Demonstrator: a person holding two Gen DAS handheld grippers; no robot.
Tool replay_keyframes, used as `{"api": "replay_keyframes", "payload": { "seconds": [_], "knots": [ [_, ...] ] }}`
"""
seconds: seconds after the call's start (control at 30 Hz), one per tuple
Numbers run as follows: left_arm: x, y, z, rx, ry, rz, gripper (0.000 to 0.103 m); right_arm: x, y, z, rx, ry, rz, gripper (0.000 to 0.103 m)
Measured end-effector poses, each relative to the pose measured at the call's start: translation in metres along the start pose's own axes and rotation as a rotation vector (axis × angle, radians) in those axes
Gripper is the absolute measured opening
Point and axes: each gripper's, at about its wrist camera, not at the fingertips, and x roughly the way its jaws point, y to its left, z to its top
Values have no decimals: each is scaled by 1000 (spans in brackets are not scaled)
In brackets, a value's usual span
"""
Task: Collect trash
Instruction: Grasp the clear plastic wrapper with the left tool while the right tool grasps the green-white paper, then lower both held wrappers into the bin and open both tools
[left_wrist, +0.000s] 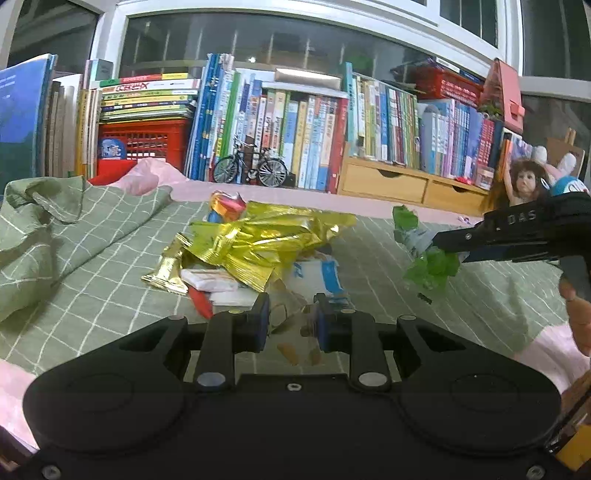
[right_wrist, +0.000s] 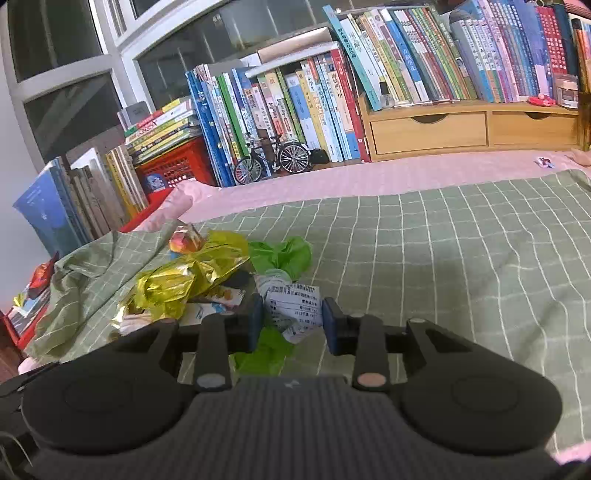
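Observation:
A pile of trash lies on the green checked blanket (left_wrist: 92, 295): crumpled gold foil wrappers (left_wrist: 258, 240), white packets (left_wrist: 218, 280) and a blue-and-white packet (left_wrist: 321, 273). My left gripper (left_wrist: 291, 323) is just in front of the pile, shut on a clear plastic wrapper (left_wrist: 288, 314) with brown bits in it. To the right, my right gripper (left_wrist: 448, 249) hangs above the blanket, shut on a green wrapper (left_wrist: 432, 269). In the right wrist view, the right gripper (right_wrist: 292, 323) pinches that green wrapper by its white printed label (right_wrist: 293, 306), with the gold foil pile (right_wrist: 177, 284) to its left.
Rows of books (left_wrist: 314, 129), a red crate (left_wrist: 147, 140), a model bicycle (left_wrist: 251, 168), a wooden drawer shelf (left_wrist: 388, 184) and a doll (left_wrist: 524, 181) line the far side. Bunched blanket (left_wrist: 37, 229) rises at the left. A hand (left_wrist: 580, 317) shows at the right edge.

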Motion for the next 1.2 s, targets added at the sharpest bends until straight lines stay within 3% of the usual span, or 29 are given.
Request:
{"api": "replay_keyframes", "payload": {
  "seconds": [0.7, 1.2],
  "knots": [
    [-24, -43, -13, 72, 64, -68, 23, -74, 1, -46, -6, -37, -7, 38],
    [-51, -65, -44, 85, 130, -116, 23, -118, 4, -93, 23, -7, 4, 38]
  ]
}}
